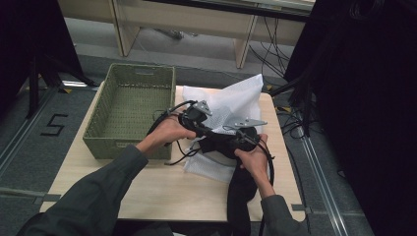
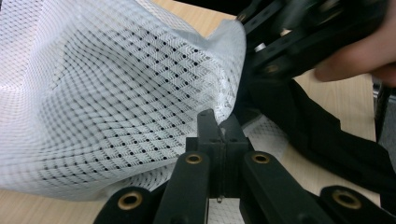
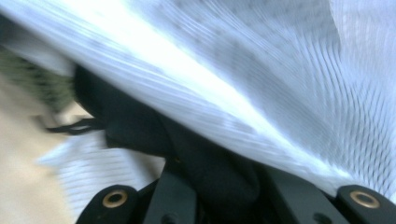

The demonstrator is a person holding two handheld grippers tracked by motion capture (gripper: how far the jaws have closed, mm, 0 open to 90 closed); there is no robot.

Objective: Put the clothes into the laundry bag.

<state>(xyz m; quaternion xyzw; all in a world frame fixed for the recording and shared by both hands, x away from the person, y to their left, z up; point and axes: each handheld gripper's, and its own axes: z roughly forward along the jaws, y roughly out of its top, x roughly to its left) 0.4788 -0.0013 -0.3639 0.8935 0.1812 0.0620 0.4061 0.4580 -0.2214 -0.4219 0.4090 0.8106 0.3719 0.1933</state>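
You are pinching the white mesh bag's (image 2: 116, 107) rim in your fully closed left gripper (image 2: 219, 128), keeping its mouth open while your right gripper (image 1: 246, 139), at 3 o'clock, is clamping the black garment (image 3: 140, 126).

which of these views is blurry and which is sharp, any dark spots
Right gripper view: heavy motion blur smears the white mesh bag into streaks, and the black cloth is soft. Left gripper view: sharp, the bag's weave is crisp where the left tongs pinch its edge. High view: evenly lit on the table, with deep black areas at both sides.
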